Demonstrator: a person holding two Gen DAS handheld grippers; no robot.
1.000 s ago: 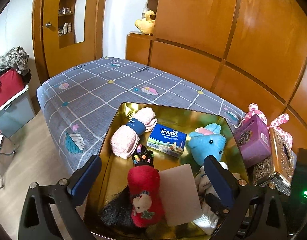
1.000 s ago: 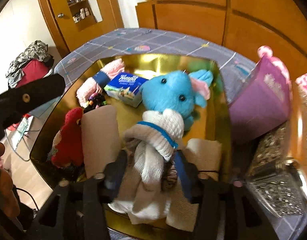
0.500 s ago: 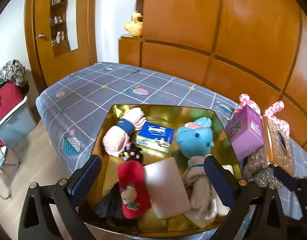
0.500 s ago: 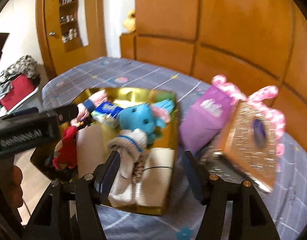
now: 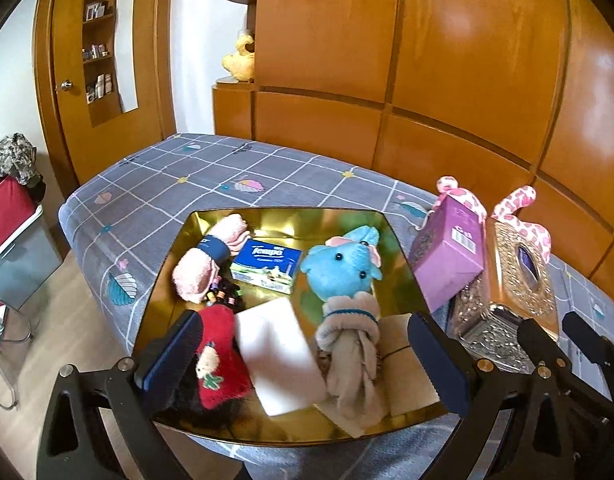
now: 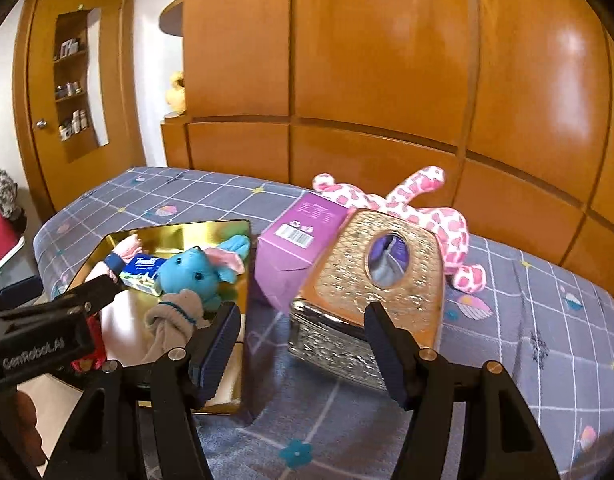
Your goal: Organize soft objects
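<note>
Above the gold tray's near rim, both tongs hang spread, pinching nothing.

Bright, warm indoor light, glare on the wood panels, fisheye-bent edges, slight blur.

Back wall: we see glossy orange-brown wood panels catching soft glare.
Door: we see a wooden door at left with a round knob and a recessed shelf niche of small bottles.
Bed: we see a grey checked cover with leaf prints.
Floor: we see pale wood boards.
Corner cabinet: we see a yellow figurine on top.
</note>
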